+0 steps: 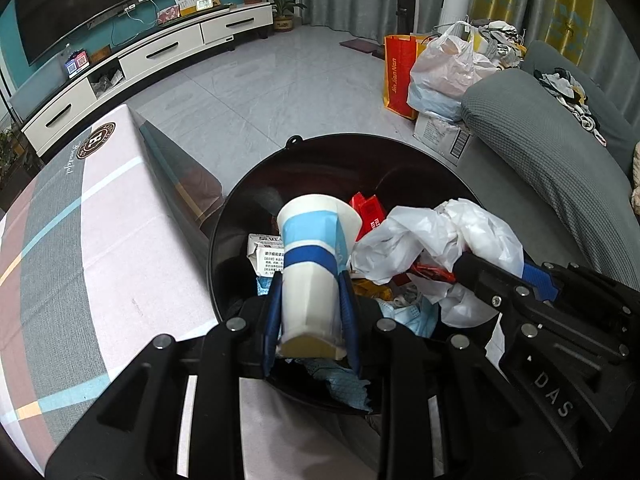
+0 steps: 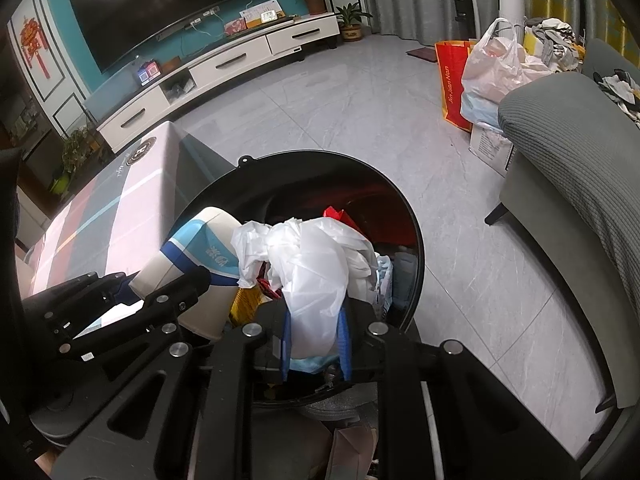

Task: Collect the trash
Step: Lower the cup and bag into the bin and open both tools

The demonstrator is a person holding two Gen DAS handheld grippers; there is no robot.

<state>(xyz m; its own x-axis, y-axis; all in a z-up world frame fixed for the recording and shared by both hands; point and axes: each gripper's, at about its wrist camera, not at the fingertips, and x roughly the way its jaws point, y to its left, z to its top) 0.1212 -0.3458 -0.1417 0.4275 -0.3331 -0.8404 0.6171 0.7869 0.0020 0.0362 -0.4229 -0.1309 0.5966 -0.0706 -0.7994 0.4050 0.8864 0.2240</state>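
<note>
Living-room floor, black bin beside table: left gripper clamps cup, axis tilted mouth-far, right gripper clamps bag, both directly above the bin's mouth.

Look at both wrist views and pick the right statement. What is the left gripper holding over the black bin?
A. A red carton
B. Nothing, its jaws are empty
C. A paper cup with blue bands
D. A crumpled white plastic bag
C: the left gripper has its blue pads pressed on the sides of the paper cup above the black bin, while the right gripper holds the white plastic bag.
</note>
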